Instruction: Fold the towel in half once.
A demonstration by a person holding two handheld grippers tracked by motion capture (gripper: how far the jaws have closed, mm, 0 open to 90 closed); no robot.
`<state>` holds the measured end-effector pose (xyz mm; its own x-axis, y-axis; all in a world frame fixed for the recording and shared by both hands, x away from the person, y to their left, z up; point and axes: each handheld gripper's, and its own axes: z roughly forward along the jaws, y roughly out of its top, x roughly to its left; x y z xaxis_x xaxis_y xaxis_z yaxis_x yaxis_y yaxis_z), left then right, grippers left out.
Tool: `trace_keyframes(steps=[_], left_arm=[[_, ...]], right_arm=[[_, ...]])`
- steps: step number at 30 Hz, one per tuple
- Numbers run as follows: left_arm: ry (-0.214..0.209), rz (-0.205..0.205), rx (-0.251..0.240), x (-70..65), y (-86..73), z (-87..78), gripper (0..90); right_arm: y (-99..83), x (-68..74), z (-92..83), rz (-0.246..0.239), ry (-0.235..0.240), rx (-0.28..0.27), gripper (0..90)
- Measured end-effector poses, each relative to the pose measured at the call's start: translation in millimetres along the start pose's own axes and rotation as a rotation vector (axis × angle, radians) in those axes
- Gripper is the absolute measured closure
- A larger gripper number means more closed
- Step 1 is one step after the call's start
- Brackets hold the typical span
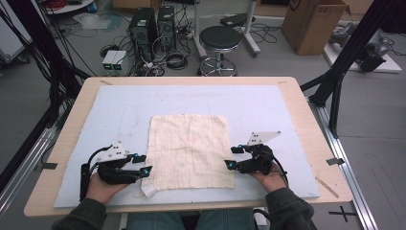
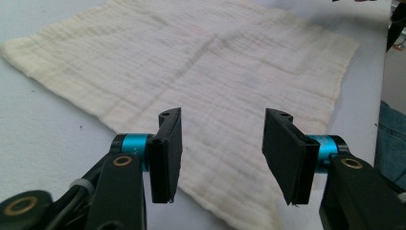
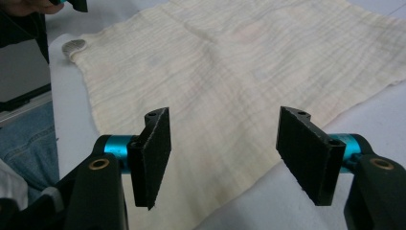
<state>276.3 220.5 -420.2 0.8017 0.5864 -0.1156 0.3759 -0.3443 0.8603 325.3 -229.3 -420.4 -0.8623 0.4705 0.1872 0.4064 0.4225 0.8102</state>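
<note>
A cream, square cloth (image 1: 189, 148) lies flat on the pale blue mat (image 1: 110, 110). My left gripper (image 1: 145, 164) rests by the cloth's near-left edge, jaws apart and pointing at it. In the left gripper view the open left gripper (image 2: 222, 153) hovers over the cloth (image 2: 206, 62) edge with nothing between its pads. My right gripper (image 1: 231, 157) sits at the cloth's near-right edge. It too stands open (image 3: 225, 153), with the cloth (image 3: 230, 62) spread out beyond its jaws and not pinched. A small white tag (image 1: 147, 190) sticks out at the near-left corner.
The mat covers most of a wooden table (image 1: 72, 139). On the floor beyond the far edge stand a black stool (image 1: 219, 40), computer towers (image 1: 143, 26) with cables, and a cardboard box (image 1: 313, 24). Black frame posts rise at both sides.
</note>
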Motion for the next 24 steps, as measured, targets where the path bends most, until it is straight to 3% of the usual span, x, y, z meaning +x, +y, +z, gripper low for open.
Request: trace_keyframes(steps=[13,18,20,24], left_arm=[[0.046,-0.045,0.003,16.8,16.8,7.9,44.6],[0.083,-0.087,-0.007,31.3,26.4,11.0,45.1],[0.100,-0.086,-0.002,37.8,30.5,13.2,45.6],[0.147,-0.119,-0.026,49.4,37.7,18.0,46.5]], right_arm=[[15.8,-25.8,7.3,0.006,-0.056,0.034,41.0],[26.3,-38.5,12.1,0.022,-0.077,0.048,43.2],[30.7,-44.2,12.9,0.020,-0.093,0.058,46.6],[40.0,-59.9,12.4,0.055,-0.099,0.062,49.6]])
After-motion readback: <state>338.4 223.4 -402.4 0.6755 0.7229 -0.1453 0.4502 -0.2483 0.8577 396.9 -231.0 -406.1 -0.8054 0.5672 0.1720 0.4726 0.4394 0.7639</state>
